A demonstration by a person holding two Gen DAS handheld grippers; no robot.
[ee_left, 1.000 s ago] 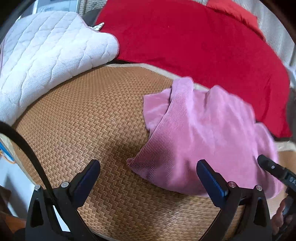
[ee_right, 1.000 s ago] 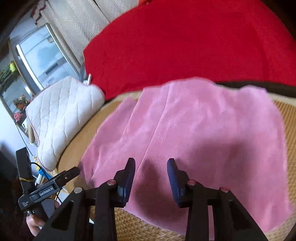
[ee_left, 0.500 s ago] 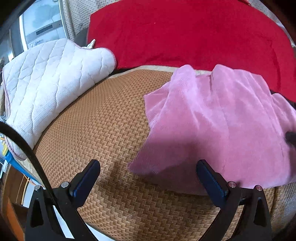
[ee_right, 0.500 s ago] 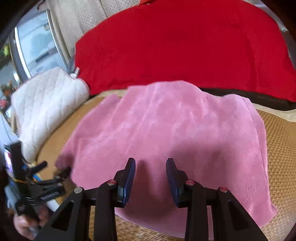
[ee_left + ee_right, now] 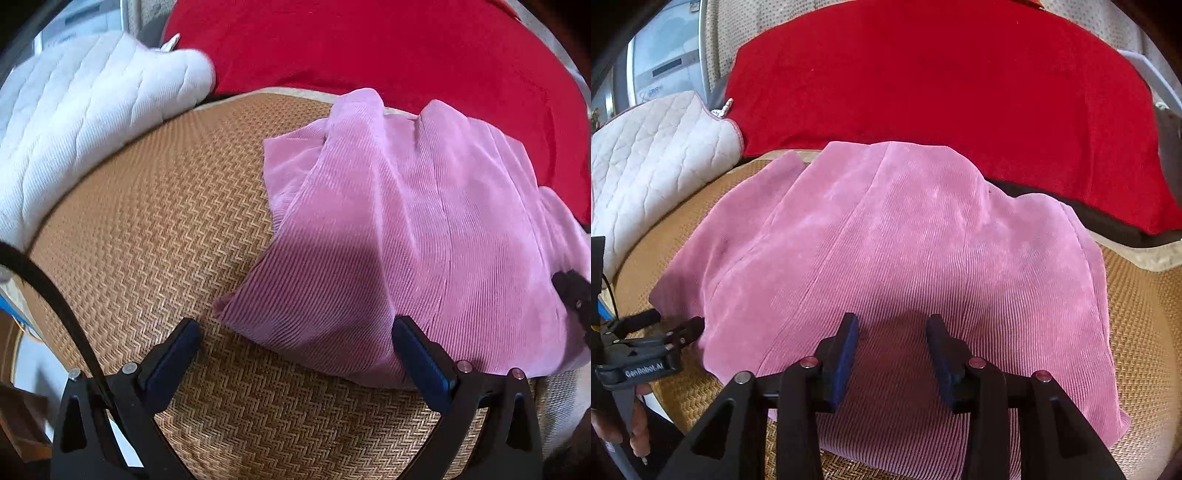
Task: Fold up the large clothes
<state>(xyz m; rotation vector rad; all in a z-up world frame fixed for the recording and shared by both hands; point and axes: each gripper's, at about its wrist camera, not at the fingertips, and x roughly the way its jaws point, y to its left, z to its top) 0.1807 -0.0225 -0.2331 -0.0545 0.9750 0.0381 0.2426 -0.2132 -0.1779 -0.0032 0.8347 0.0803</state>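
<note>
A folded pink corduroy garment (image 5: 413, 236) lies on a woven rattan mat (image 5: 155, 229). My left gripper (image 5: 295, 339) is wide open, low over the mat, its jaws on either side of the garment's near left corner. My right gripper (image 5: 892, 339) is partly open and empty, hovering over the near middle of the garment (image 5: 905, 236). The left gripper also shows in the right wrist view (image 5: 674, 323) at the garment's left corner. The tip of the right gripper shows at the right edge of the left wrist view (image 5: 574, 291).
A large red cushion (image 5: 388, 48) lies behind the garment, also seen in the right wrist view (image 5: 942, 81). A white quilted pad (image 5: 74, 110) lies at the back left on the mat. A white appliance (image 5: 665, 70) stands at the far left.
Both grippers have moved in closer to the garment's near edge. The left gripper has shifted right, toward the garment's near left corner. The garment lies as before.
</note>
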